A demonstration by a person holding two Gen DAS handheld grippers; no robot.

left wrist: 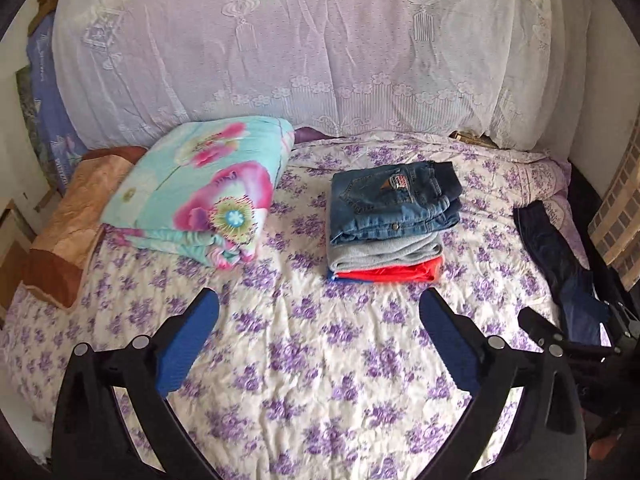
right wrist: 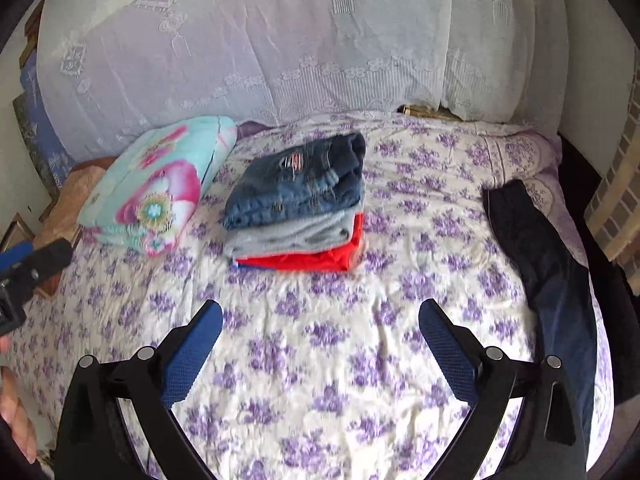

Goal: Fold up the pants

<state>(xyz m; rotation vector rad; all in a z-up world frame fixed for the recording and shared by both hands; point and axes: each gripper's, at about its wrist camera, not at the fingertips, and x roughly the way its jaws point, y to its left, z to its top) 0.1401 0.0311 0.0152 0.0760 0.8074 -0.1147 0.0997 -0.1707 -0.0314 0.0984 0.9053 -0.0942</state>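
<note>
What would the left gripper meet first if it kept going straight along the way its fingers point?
Most likely the purple-flowered bedsheet, since the open left gripper looks down over bare bed. If it clears the sheet, the stack of folded pants lies next in line. Depth is hard to judge.

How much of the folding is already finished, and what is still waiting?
Done: three folded pieces sit stacked on the bed, jeans on top, a grey piece under them, a red one at the bottom. In hand: nothing; the left gripper and right gripper are both open above the sheet. Left: the dark pants lie unfolded at the bed's right edge.
</note>
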